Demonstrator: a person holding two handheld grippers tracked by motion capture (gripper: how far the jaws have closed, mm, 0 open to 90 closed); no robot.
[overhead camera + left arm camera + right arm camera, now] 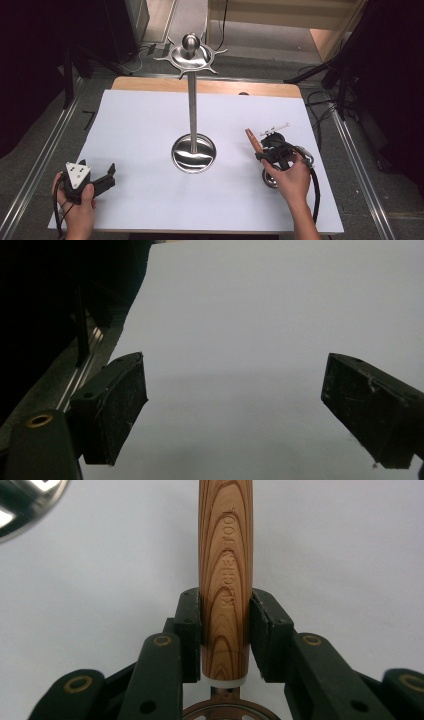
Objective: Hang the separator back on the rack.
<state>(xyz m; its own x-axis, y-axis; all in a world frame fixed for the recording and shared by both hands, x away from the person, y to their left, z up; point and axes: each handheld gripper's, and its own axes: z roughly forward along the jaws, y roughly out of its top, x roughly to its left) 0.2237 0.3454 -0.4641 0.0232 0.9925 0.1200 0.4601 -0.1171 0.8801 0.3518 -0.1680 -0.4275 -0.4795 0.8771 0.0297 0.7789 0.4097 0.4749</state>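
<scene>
Nearest us, at the left near corner, we log the left gripper (102,181), resting low over the white sheet (150,200) with its jaws spread wide and nothing between them; we judge it parked there to stay clear of the work. At the right near side we log the right gripper (225,630), its jaws closed onto the wooden handle (225,555) of a kitchen utensil, the pads pressing the wood on both sides just above a white collar; the handle (254,141) slants up and away to the left, while a round metal head (270,179) sits close by the hand at the near end. We judge the grip is taken low on the handle so the tool can be lifted and hung. Further in, at mid-table, stands a steel utensil stand (193,100): dished round base, upright pole, a spoked top ring with a ball finial, all hooks vacant. The sheet covers a wooden table (210,86) whose far edge is bare. Beyond lie metal floor rails, cables and dark surroundings.
</scene>
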